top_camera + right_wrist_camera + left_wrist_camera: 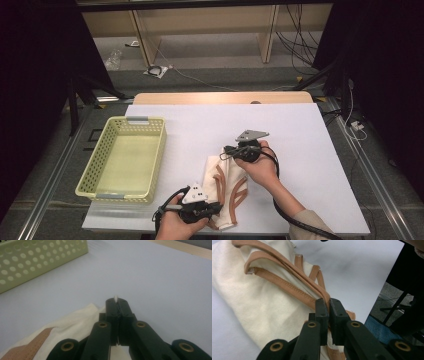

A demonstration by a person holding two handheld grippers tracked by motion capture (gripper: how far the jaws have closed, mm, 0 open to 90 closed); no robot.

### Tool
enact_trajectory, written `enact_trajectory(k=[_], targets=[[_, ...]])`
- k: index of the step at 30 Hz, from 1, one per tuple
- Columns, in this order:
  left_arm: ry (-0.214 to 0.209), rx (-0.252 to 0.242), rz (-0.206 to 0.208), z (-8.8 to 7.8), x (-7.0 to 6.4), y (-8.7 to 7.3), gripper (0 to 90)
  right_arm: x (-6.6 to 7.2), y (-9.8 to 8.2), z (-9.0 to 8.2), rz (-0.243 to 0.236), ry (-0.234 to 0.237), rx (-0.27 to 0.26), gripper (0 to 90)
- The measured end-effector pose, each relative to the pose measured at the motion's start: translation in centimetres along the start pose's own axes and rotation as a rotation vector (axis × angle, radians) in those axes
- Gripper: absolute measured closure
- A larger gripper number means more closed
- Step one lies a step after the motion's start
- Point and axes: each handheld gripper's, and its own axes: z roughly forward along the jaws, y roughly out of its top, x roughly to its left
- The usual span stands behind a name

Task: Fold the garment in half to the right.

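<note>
Left gripper (329, 305), at the near edge of the table: its black jaws are closed on the tan webbing straps (287, 277) of a cream canvas tote bag (257, 312), pinching them where they bunch together. Right gripper (116, 305), at the far end of the bag: its jaws are pressed together on a thin fold of the cream cloth, a sliver of which shows white above the tips. In the high view the left gripper (212, 209) and the right gripper (231, 150) hold opposite ends of the bag (227, 187), which lies crumpled on the white table surface (295, 145), just right of the pale green perforated plastic basket (125, 157) and apart from it.

Risks, as judged from this arrangement. The right-hand hold takes very little cloth; a pull or lift could draw the fold out of the jaws and let that end drop. The left hold is on the straps alone, so lifting may raise them while the body of the bag sags and unfolds. Pulling the two ends apart unevenly could twist the bag. If it is carried towards the basket, a trailing strap could catch on the rim (162, 145).
</note>
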Motion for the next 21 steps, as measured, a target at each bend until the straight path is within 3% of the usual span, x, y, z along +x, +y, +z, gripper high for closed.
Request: enact_trajectory(k=[21], targets=[[-0.007,0.001,0.006,0.39,-0.23,0.09,85.3,-0.22,-0.22,-0.1,0.0,-0.001,0.009,89.6]])
